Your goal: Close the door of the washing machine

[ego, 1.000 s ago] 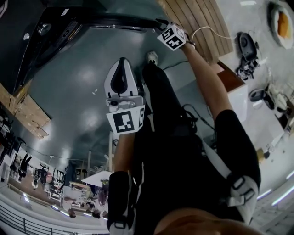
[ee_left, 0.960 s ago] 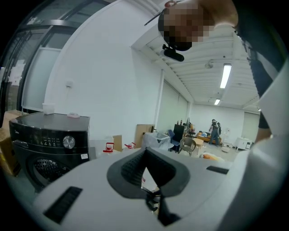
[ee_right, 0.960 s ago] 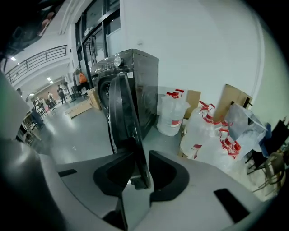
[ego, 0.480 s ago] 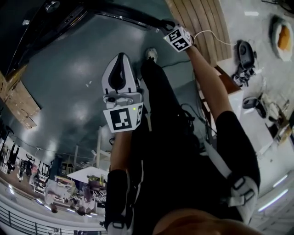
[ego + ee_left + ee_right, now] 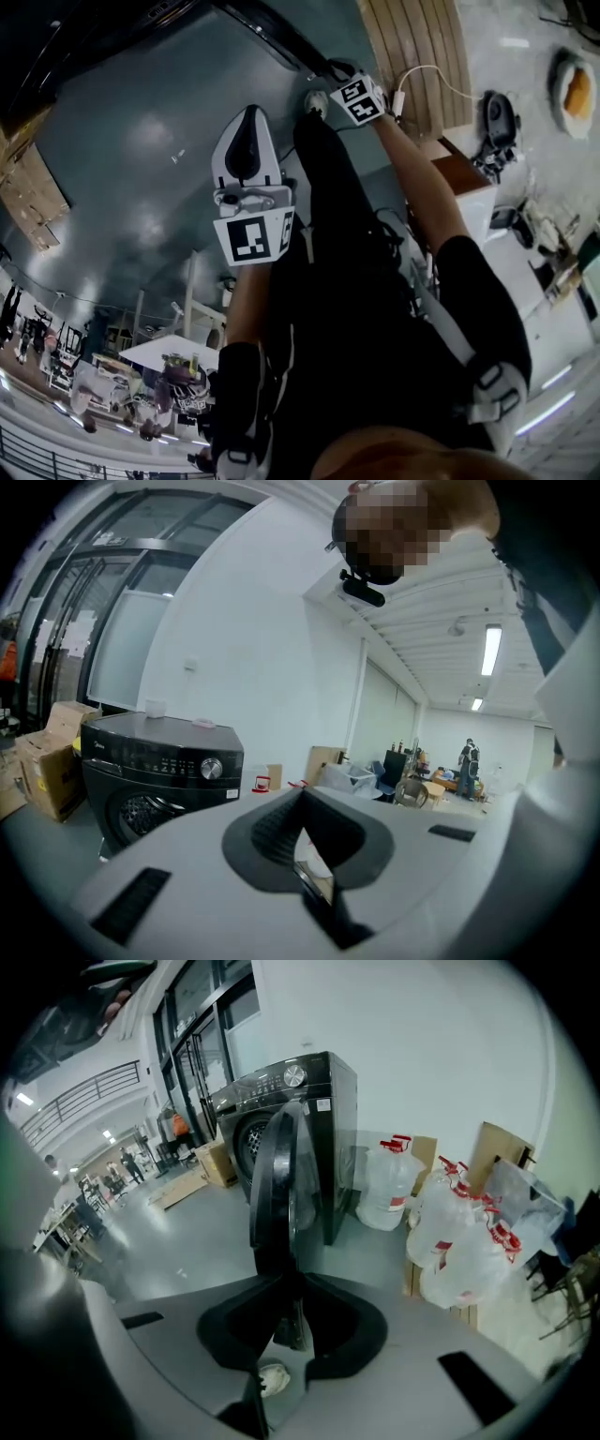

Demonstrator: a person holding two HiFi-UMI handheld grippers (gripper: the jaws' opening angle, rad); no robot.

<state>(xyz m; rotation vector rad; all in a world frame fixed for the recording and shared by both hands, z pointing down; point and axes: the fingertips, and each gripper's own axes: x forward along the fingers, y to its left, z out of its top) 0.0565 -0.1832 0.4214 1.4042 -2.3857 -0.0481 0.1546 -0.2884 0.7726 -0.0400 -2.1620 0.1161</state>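
We hold the right gripper [image 5: 286, 1290] at the free edge of the door [image 5: 278, 1185], which stands swung wide open and shows edge-on in the right gripper view, with the black washing machine [image 5: 298, 1091] behind it against the white wall. The jaws are closing, the door's rim sits between them, and the pads bear on it. In the head view our right arm reaches out to the dark door at the top of the frame. Our left gripper [image 5: 300, 819] hangs in the air, apart from the machine and facing its front, jaws together with nothing between them. Water jugs [image 5: 386, 1185] stand on the floor just beside the machine, and cardboard boxes [image 5: 47, 761] sit on its other side.
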